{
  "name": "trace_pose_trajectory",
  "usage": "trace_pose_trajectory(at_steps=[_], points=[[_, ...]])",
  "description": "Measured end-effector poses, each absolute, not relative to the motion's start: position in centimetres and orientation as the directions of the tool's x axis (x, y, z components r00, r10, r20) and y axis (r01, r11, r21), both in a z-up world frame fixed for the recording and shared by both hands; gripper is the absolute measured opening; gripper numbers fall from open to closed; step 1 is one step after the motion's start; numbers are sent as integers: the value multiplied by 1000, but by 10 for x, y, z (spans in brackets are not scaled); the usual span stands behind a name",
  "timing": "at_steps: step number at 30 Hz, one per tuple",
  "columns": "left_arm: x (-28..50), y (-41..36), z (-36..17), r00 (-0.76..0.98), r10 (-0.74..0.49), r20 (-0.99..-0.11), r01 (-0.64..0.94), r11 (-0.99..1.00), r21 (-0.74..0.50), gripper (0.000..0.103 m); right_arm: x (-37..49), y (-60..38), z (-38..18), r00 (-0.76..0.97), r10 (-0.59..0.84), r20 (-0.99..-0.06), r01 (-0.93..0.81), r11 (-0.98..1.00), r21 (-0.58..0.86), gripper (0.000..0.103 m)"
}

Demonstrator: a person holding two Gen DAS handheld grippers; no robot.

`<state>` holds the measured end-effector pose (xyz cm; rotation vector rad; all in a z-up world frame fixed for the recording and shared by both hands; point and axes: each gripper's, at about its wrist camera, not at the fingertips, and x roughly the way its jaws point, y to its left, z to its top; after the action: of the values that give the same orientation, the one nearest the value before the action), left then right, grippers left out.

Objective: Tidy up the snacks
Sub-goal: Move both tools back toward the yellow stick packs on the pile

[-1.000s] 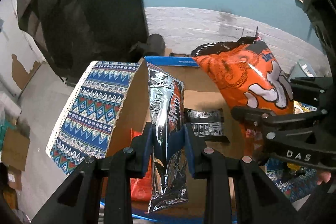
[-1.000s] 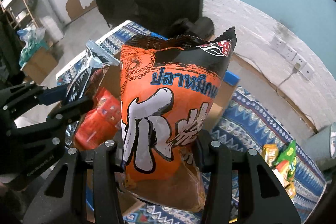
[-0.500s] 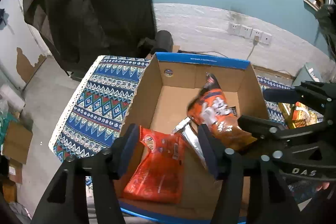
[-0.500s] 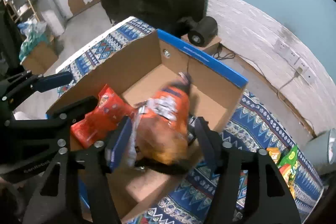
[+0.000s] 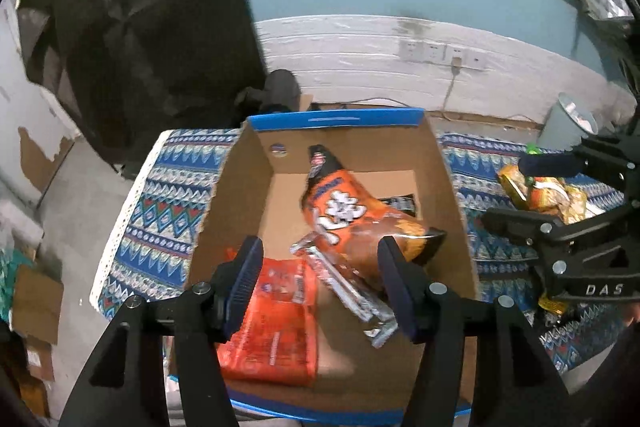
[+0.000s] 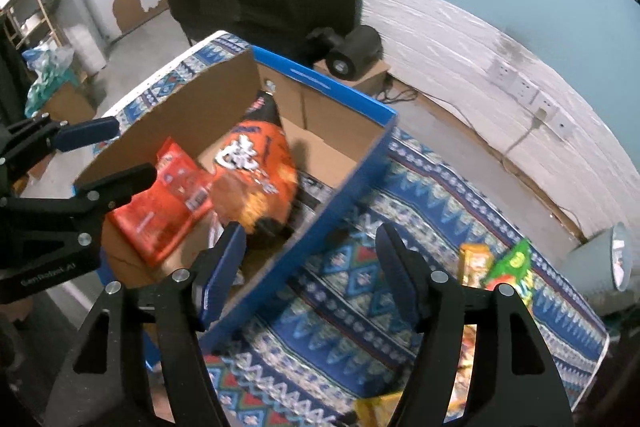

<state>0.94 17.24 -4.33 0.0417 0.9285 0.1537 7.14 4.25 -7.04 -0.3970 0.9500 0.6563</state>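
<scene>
Lying in cardboard box (image 5: 452, 187): orange squid-print snack bag (image 5: 352, 215); left claw (image 5: 320, 267), right claw (image 6: 308, 263) gaping, empty.

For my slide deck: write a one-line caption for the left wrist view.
Open left gripper above a cardboard box holding an orange squid-snack bag, a silver packet and a red packet.

Box (image 5: 448, 187) far floor bare; orange bag (image 5: 352, 215) blocks near half.

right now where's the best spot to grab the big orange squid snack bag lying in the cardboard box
Grip the big orange squid snack bag at its flat black crimped top seam, coming from above. It lies slanted in the cardboard box, seam raised toward the far wall; its puffy body would slip.
</scene>
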Motion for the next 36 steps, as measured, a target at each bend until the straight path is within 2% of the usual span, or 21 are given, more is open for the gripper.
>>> trace_pose_trajectory(at_steps=[22,36], points=[[21,50,-50,563,8,-826,163,979,120,67,65,-92,-63,475,249,-844,-554,830,-67,73],[37,-21,-63,497,-84,-864,301,950,81,70,53,-169,-60,507,200,-839,-466,882,-71,75]])
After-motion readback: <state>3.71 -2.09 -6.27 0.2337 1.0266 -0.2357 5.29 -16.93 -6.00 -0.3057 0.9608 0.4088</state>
